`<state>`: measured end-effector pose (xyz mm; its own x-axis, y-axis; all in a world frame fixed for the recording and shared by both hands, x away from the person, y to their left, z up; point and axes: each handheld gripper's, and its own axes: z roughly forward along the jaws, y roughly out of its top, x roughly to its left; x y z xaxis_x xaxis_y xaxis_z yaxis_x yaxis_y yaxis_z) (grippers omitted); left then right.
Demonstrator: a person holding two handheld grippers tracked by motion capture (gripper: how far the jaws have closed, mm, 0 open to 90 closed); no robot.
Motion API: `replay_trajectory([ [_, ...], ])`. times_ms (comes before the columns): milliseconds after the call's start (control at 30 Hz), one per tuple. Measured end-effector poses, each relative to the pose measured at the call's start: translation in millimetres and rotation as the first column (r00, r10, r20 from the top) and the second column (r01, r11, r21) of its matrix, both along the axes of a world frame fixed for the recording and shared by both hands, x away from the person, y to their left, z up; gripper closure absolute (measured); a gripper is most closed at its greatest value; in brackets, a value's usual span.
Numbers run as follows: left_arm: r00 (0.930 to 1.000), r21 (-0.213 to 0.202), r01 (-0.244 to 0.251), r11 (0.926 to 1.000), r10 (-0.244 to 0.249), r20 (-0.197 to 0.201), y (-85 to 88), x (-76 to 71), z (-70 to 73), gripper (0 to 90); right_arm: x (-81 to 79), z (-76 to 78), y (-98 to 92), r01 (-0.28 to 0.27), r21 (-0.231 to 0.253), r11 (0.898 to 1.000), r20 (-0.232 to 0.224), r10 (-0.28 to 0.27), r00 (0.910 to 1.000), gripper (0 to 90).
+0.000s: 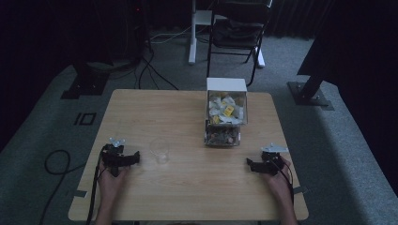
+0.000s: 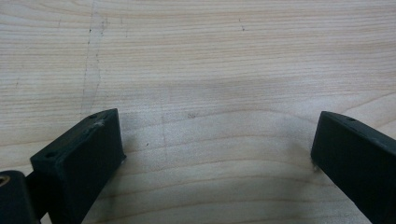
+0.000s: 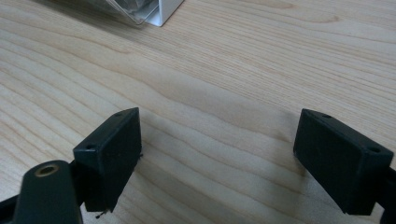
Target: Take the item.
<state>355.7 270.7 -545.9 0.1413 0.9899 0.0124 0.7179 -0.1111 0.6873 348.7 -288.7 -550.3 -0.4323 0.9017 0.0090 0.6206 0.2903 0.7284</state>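
We were in what looked like a dim lab or recording room: grey carpet (image 1: 42, 117) underfoot, dark curtains behind, loose cables (image 1: 155, 70) trailing across the floor. A bare wooden table (image 1: 187, 187) stood between black stand bases (image 1: 309, 96), with a black folding chair (image 1: 237, 33) and a white stand leg (image 1: 192, 33) beyond it.
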Motion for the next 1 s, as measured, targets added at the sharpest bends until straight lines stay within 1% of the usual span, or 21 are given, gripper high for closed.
replay_trajectory([
  [300,1.0000,0.002,-0.001,1.0000,0.001,-0.001,0.0,-0.3,0.1,2.8,-0.8,0.0,0.3,0.001,0.000,1.000,-0.001,-0.001,1.0000,14.3],
  [333,1.0000,0.002,-0.001,1.0000,0.001,-0.002,0.1,-0.3,0.1,2.8,-0.9,-0.1,0.3,-0.010,-0.003,1.000,-0.003,0.010,0.9999,13.1],
  [433,1.0000,0.003,-0.003,1.0000,0.003,-0.002,0.1,-0.6,0.2,2.8,-0.9,-0.1,0.4,-0.012,-0.003,1.000,-0.005,0.012,0.9999,13.1],
  [533,1.0000,0.002,-0.007,1.0000,0.007,-0.001,0.0,-0.9,0.1,2.8,-1.3,0.8,0.2,-0.004,-0.003,1.000,-0.009,0.004,0.9999,15.5],
  [600,1.0000,0.002,-0.007,1.0000,0.007,-0.001,0.0,-0.9,0.1,2.8,-1.8,2.2,-0.2,0.014,-0.005,1.000,-0.014,-0.014,0.9998,19.6],
  [633,1.0000,0.002,-0.007,1.0000,0.007,-0.001,0.0,-0.9,0.1,2.8,-2.5,3.5,-0.7,0.026,0.006,1.000,-0.015,-0.026,0.9995,22.0],
  [700,1.0000,0.002,-0.007,1.0000,0.007,-0.001,0.0,-0.9,0.1,2.8,-3.6,5.8,-1.2,0.031,0.026,0.999,-0.012,-0.031,0.9995,22.9],
  [733,1.0000,0.002,-0.007,1.0000,0.007,-0.001,0.0,-0.9,0.1,2.8,-3.6,5.8,-1.2,0.031,0.026,0.999,-0.012,-0.031,0.9995,22.9],
  [767,1.0000,0.002,-0.007,1.0000,0.007,-0.001,0.0,-0.9,0.1,2.8,-4.7,8.5,-1.0,0.032,0.033,0.999,0.000,-0.032,0.9995,23.6],
  [833,1.0000,0.002,-0.007,1.0000,0.007,-0.001,0.0,-1.0,0.1,2.8,-5.8,10.9,-0.3,0.032,0.038,0.999,0.009,-0.032,0.9994,24.0],
  [1000,1.0000,0.002,-0.007,1.0000,0.007,-0.001,0.0,-0.9,0.1,2.8,-7.6,15.3,1.2,0.027,0.037,0.999,0.017,-0.028,0.9995,26.7],
])
